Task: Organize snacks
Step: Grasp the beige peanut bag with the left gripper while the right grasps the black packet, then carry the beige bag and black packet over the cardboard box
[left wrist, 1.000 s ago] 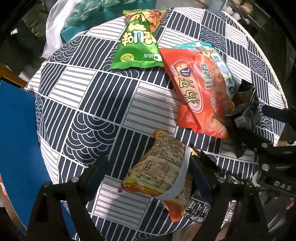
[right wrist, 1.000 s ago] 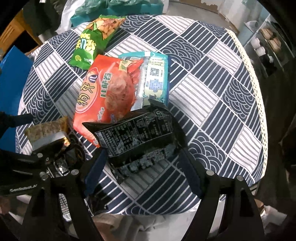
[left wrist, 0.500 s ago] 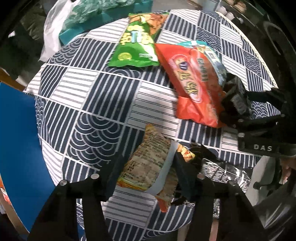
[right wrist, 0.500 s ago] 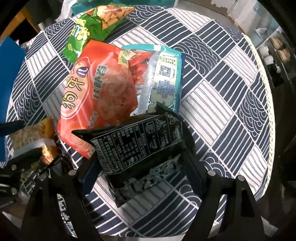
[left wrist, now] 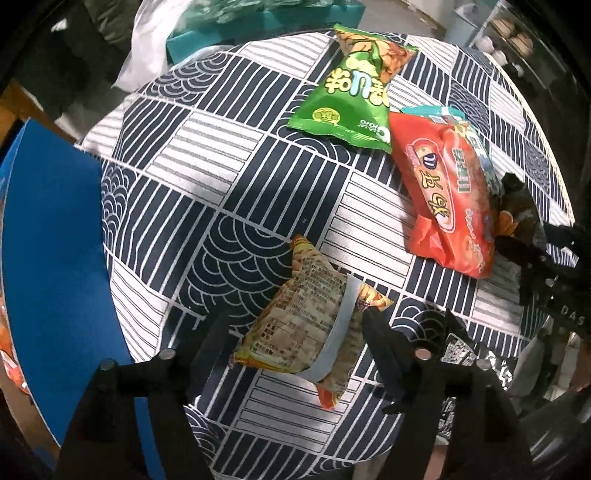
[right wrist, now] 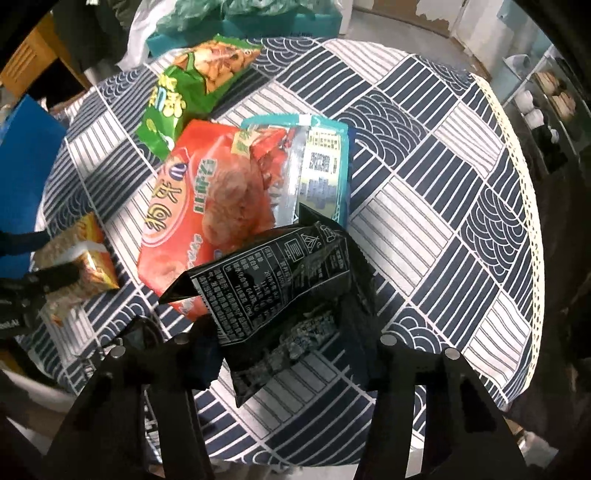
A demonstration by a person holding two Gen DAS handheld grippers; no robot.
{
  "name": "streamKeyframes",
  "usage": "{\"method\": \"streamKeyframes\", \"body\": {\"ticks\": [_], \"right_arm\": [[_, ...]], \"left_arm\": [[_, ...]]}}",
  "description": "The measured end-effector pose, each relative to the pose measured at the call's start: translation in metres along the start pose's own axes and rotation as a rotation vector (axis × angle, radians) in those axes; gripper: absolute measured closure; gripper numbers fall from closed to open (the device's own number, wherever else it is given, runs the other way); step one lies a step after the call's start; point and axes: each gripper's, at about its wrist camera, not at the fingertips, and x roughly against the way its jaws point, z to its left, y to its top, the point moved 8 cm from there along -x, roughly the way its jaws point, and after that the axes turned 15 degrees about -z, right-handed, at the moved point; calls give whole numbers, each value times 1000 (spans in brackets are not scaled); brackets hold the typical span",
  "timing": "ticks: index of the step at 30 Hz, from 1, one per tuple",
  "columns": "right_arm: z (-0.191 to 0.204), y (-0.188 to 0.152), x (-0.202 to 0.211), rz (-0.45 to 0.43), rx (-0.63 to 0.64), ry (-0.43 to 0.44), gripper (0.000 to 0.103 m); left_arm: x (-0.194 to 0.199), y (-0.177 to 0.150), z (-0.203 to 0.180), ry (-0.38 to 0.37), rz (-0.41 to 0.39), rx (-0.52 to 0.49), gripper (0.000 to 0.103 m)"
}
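My left gripper (left wrist: 295, 325) is shut on a yellow-orange snack bag (left wrist: 310, 328) and holds it above the patterned round table (left wrist: 192, 192); the bag also shows in the right wrist view (right wrist: 74, 266). My right gripper (right wrist: 280, 314) is shut on a black snack bag (right wrist: 280, 280), held over the table's near edge. On the table lie a green bag (left wrist: 351, 99) (right wrist: 188, 88), a red bag (left wrist: 447, 192) (right wrist: 210, 206) and a teal bag (right wrist: 321, 162) partly under the red one.
A blue chair or board (left wrist: 51, 266) stands left of the table. A teal box with plastic bags (right wrist: 243, 18) sits beyond the far edge. Shelves with cups (right wrist: 535, 107) are at the right. A wire basket (left wrist: 458, 350) shows below the near edge.
Both grippers have lifted and moved forward over the table with their bags. The left gripper closed tighter on the yellow-orange bag. The bags lying on the table have not moved.
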Motion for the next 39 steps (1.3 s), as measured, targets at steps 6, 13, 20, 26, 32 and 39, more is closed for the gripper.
{"method": "streamKeyframes", "body": {"ticks": [6, 13, 20, 26, 32, 39], "right_arm": [[-4, 0, 16, -24, -1, 14, 52], [16, 6, 31, -63, 3, 37, 53], [28, 11, 38, -82, 41, 35, 56], [37, 19, 49, -112, 56, 43, 57], [54, 32, 67, -160, 85, 63, 58], [75, 45, 86, -208, 109, 96, 58]], "left_arm": [[3, -7, -13, -20, 10, -48, 23], [-7, -28, -34, 12, 10, -145, 23], [-10, -25, -39, 6, -19, -143, 54], [10, -24, -25, 27, -64, -109, 56], [43, -16, -15, 59, -129, -83, 56], [75, -1, -6, 68, -190, -31, 56]]}}
